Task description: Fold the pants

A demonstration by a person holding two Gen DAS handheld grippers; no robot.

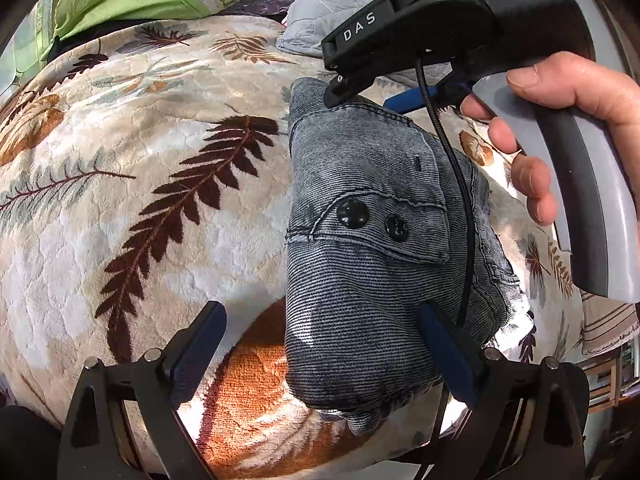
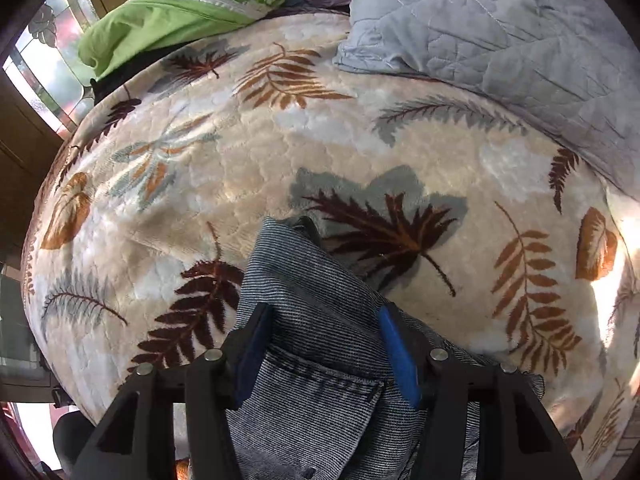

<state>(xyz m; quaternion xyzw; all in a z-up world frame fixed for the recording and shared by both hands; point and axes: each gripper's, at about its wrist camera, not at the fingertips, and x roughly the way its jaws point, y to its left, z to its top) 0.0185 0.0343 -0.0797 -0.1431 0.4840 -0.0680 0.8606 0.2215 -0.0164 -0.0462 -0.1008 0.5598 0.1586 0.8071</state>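
Grey denim pants point(image 1: 372, 248) lie folded in a compact bundle on a leaf-patterned blanket point(image 1: 152, 168), a buttoned pocket flap on top. My left gripper point(image 1: 320, 344) is open at the bundle's near end, its right finger point(image 1: 448, 352) touching the denim. The right gripper point(image 1: 400, 92), held in a hand, hangs over the far end of the bundle. In the right wrist view the right gripper point(image 2: 324, 344) is open, its blue pads on either side of the denim point(image 2: 312, 360).
A grey quilted pillow point(image 2: 500, 40) lies at the back right, and green bedding point(image 2: 168, 24) at the back left. A window point(image 2: 48, 64) is at the far left. A black cable point(image 1: 452, 152) hangs across the pants.
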